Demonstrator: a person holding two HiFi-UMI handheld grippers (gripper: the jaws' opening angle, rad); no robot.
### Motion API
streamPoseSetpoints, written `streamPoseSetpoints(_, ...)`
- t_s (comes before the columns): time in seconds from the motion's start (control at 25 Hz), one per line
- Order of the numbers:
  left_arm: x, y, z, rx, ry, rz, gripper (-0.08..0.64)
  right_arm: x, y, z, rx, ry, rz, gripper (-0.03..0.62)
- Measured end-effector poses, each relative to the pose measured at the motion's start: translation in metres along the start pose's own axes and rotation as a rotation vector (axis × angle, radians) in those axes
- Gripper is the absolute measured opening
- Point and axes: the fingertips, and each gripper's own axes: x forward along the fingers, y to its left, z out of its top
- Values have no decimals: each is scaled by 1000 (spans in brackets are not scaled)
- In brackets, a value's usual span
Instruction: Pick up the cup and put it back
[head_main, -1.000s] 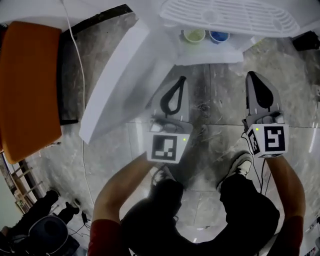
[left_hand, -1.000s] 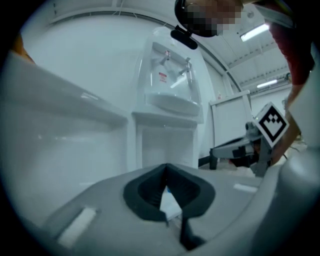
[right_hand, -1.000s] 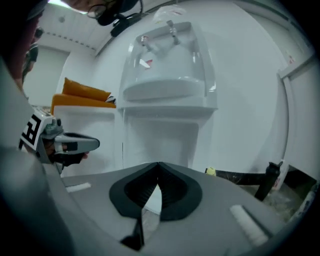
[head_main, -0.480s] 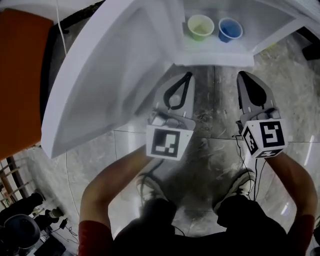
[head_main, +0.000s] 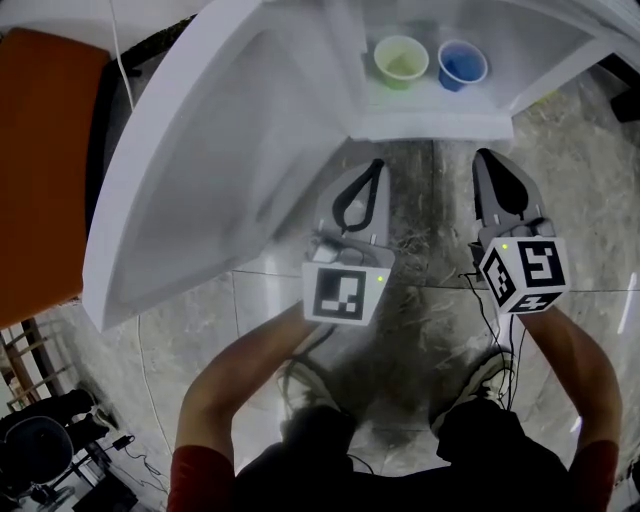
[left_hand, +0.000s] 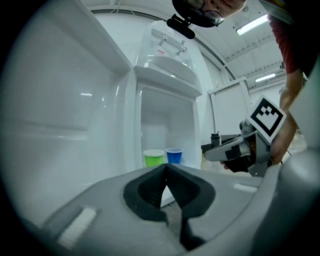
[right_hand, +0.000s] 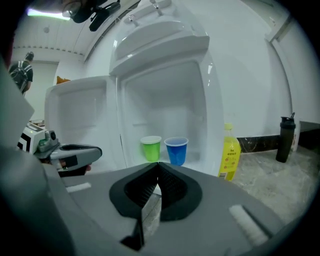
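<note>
Two cups stand side by side on the bottom shelf of an open white fridge (head_main: 430, 125): a green cup (head_main: 401, 60) on the left and a blue cup (head_main: 462, 63) on the right. Both grippers hang over the marble floor short of the shelf edge. My left gripper (head_main: 374, 165) points toward the green cup, its tips together with nothing between them. My right gripper (head_main: 483, 157) points toward the blue cup, also shut and empty. The left gripper view shows the green cup (left_hand: 154, 158) and blue cup (left_hand: 174, 156) straight ahead; the right gripper view shows them too, green cup (right_hand: 150, 148), blue cup (right_hand: 176, 150).
The open fridge door (head_main: 200, 180) stretches along the left of my left gripper. A yellow bottle (right_hand: 230, 154) stands on the floor right of the fridge, a black bottle (right_hand: 285, 132) farther right. An orange surface (head_main: 40, 170) lies at far left. A cable (head_main: 495, 320) trails by my feet.
Both grippers have sunk lower in front of the fridge. The shelf with the two cups and the open door now show larger and fuller. Both jaws stay shut.
</note>
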Motion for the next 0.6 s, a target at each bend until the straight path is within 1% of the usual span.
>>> streamPoseSetpoints(0.12,0,-1,-1,-18,8,2,0,0,1,0,3,-2,4,-2)
streamPoseSetpoints(0.24,-2,-1,1,-19,14,8,0,-1,1,3,-1,-10,12,0)
streamPoseSetpoints(0.4,-2,-1,2,-8,9,4,0,1,-3,0,61,-14,22,-2)
streamPoseSetpoints(0.6,0,-2,3,-5,10,-7,0,8,-6,-1,65,-10,20,0)
